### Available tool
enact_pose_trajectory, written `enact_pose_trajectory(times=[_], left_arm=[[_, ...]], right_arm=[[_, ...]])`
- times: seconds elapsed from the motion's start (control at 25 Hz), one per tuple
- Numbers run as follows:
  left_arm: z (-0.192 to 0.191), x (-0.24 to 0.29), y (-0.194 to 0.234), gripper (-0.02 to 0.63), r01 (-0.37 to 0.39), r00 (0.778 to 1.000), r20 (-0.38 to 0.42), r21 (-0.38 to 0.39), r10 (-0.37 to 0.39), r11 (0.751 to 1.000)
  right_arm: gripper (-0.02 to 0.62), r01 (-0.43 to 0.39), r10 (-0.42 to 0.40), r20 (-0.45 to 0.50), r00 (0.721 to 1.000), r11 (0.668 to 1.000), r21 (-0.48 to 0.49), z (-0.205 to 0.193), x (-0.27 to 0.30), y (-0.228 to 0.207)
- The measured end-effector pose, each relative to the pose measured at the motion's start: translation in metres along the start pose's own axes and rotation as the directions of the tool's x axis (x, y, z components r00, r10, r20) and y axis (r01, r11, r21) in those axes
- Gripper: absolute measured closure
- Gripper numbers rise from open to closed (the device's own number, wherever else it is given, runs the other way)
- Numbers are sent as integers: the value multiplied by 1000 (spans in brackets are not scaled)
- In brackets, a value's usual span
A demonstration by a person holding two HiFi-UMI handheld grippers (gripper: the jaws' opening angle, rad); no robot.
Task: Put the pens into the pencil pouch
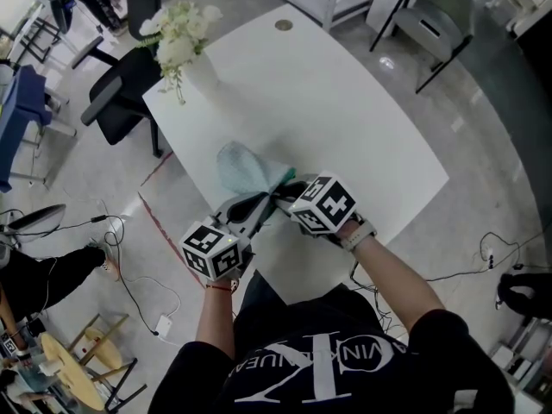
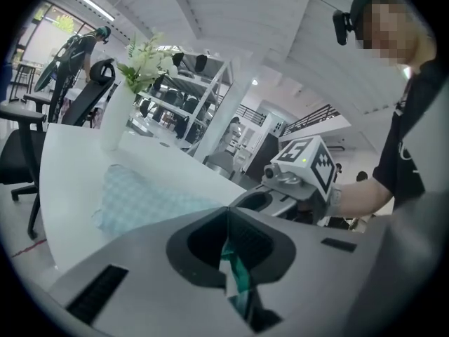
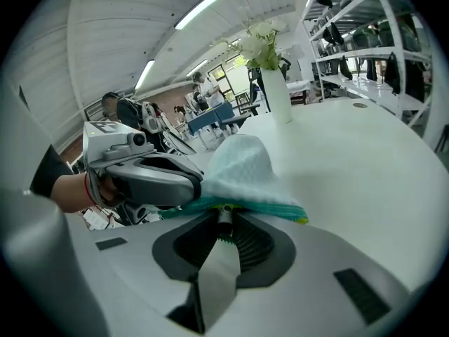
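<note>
Pouch (image 1: 246,172): pale-teal checked cloth, lying flat on the white table (image 1: 362,119) near its front edge, right below me.
Handling: looks light, soft and floppy. I'd expect it to sag, bunch or slide unless it's held at two pts.
Where to hold: my pick is the green zip band (image 3: 270,203) along the mouth, the firmest part. The cloth body only crumples.
Left claw (image 2: 231,269): pressed together, pinching a green-teal bit of the pouch's near end.
Right claw (image 3: 223,225): almost closed, nipping the small dark zip pull (image 3: 223,214) on that band. It sits just beside the left claw, tips nearly meeting.
Pens: none seen in any view; can't tell if any are inside.
Step, as I read it: working the zip, w/ the left anchoring and the right on the pull.
Risk: the pull is small and prob. slick, so it could slip out.
Backdrop: vase of white flowers (image 1: 179,37) at the table's far end.
</note>
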State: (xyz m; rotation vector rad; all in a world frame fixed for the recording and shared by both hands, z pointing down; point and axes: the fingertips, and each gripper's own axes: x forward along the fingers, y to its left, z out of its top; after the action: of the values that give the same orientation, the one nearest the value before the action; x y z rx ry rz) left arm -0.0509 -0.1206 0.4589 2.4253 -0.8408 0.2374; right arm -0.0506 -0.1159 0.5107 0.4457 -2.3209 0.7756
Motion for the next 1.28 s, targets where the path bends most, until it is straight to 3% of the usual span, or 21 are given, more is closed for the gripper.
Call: enact_pose_trajectory(times=[0.48,0.84,1.28], left_arm=[[-1,-5,10,598,-19,999,39,-47,21,999],[-8,-14,26,598,-79,996,28,-55,81,995],[-35,-21,46,598,-146,989,-24,-95,145,985]], right_arm=[[499,-4,3,55,998,1000,22,1,0,-4],[496,-4,3,71,997,1000,19,-3,-16,-5],[578,49,-61,123,990,994,99,-20,-29,-26]])
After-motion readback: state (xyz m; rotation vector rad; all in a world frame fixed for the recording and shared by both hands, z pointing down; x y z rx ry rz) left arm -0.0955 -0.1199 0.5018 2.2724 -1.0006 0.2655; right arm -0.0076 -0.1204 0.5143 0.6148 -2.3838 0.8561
